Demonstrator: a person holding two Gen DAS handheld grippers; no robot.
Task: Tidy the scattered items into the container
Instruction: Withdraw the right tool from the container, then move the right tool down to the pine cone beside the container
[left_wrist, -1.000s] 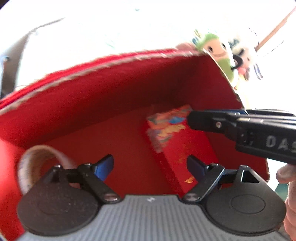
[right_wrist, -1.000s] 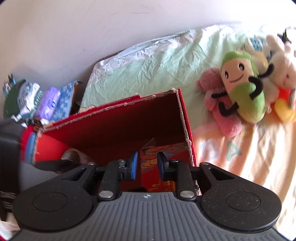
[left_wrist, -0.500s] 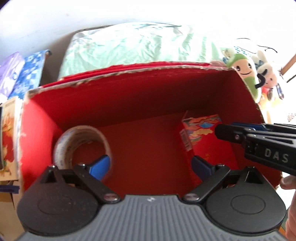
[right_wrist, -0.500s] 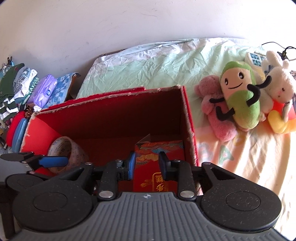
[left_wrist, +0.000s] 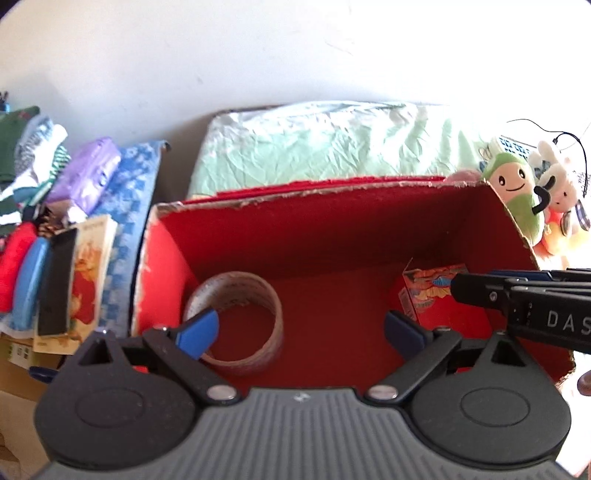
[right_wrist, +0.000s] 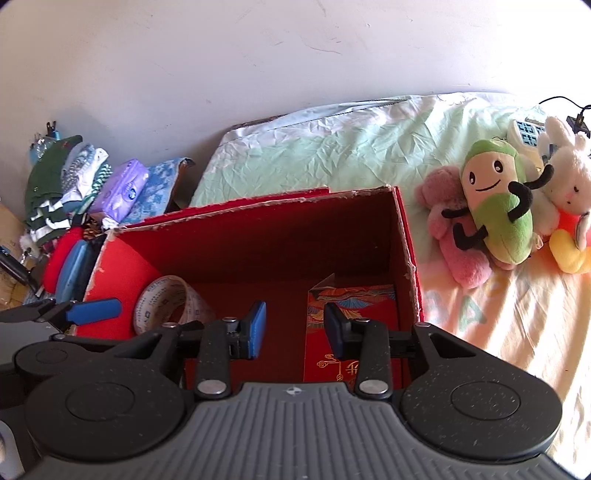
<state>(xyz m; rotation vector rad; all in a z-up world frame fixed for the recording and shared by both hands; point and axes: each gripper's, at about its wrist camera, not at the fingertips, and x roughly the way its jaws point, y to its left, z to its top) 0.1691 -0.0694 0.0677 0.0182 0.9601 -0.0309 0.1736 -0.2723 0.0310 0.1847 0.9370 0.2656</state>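
An open red cardboard box (left_wrist: 332, 218) (right_wrist: 404, 236) stands on the bed. Inside it a roll of clear tape (left_wrist: 236, 317) (right_wrist: 166, 302) leans at the left and a red patterned packet (left_wrist: 436, 291) (right_wrist: 351, 314) lies at the right. My left gripper (left_wrist: 301, 330) is open and empty above the box's near side. My right gripper (right_wrist: 293, 330) is open and empty above the packet, not touching it; it also shows from the side in the left wrist view (left_wrist: 517, 299).
Plush toys (right_wrist: 498, 206) (left_wrist: 517, 184) lie on the bed right of the box. A pale green pillow (right_wrist: 332, 147) lies behind it. Folded clothes, a purple pack (right_wrist: 122, 188) and a book (left_wrist: 88, 273) are stacked left of the box against the white wall.
Both grippers have pulled back and up out of the box. The right gripper's jaws have spread apart, clear of the red packet. The tape roll now shows in full.
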